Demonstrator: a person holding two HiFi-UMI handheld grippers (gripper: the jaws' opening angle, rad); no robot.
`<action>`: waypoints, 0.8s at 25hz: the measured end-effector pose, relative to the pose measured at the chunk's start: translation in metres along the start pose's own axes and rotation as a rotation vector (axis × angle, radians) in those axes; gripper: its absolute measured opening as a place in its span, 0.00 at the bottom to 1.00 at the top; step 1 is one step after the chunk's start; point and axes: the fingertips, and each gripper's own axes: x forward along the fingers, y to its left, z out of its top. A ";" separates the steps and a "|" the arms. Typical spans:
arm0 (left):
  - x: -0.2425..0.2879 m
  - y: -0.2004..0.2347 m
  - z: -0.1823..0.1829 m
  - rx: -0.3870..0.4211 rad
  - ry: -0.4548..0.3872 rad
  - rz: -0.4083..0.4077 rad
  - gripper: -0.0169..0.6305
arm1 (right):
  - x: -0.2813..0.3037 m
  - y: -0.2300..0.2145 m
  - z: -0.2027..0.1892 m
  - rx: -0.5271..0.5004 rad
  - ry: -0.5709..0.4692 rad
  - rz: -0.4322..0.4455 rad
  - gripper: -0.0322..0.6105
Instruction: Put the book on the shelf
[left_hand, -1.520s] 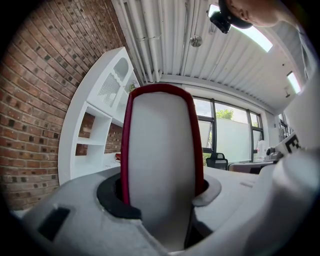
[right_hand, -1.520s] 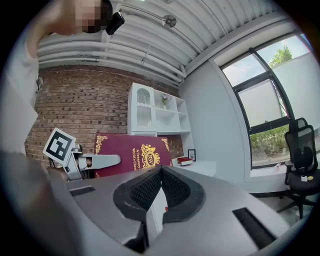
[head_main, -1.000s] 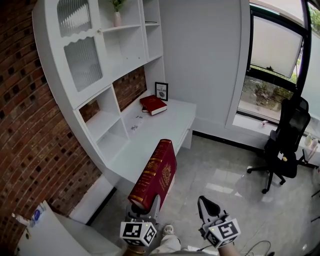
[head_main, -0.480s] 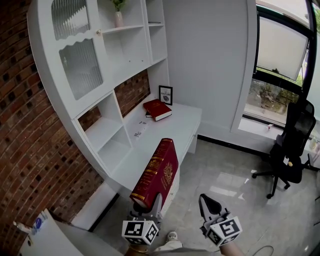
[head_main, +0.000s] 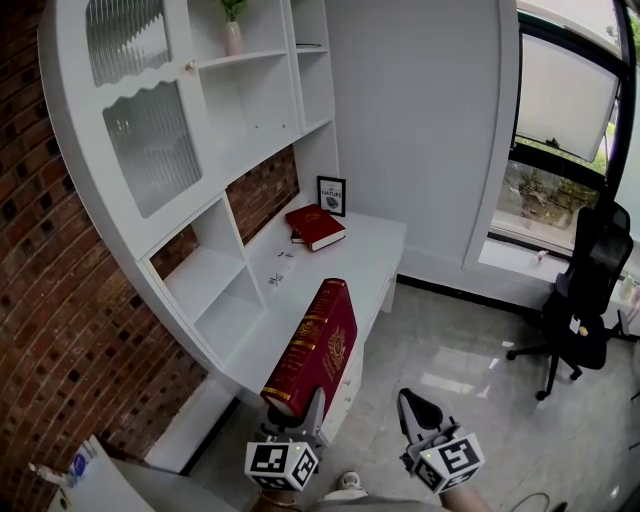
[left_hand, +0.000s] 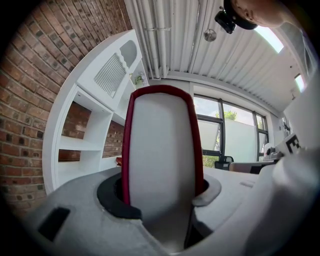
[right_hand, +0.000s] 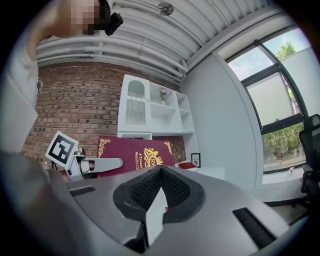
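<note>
Left gripper (head_main: 300, 405) jaws pinch the thick red gilt-stamped hardback book (head_main: 315, 345) on end, seemingly for upright shelving in the white shelf unit (head_main: 200, 270) upper left; right gripper (head_main: 412, 408) jaws sit pressed together.

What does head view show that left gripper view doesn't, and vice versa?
Head view only: the red book's gold-printed cover and spine, the framed picture on the desk, and the tiled floor.
Left gripper view only: the book's white page edge, clamped between the left tool's jaws, and the ribbed ceiling.
Both: the book held by the left tool, the white shelf unit, the brick wall and the windows.
</note>
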 end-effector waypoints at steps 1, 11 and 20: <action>0.003 0.003 0.001 0.001 0.002 -0.003 0.39 | 0.004 -0.001 -0.002 -0.004 0.004 -0.001 0.06; 0.033 0.037 0.006 0.002 -0.005 -0.016 0.39 | 0.047 0.004 0.007 0.020 -0.001 -0.013 0.06; 0.049 0.057 0.005 0.002 -0.004 -0.002 0.39 | 0.073 -0.007 -0.007 -0.016 -0.008 -0.011 0.06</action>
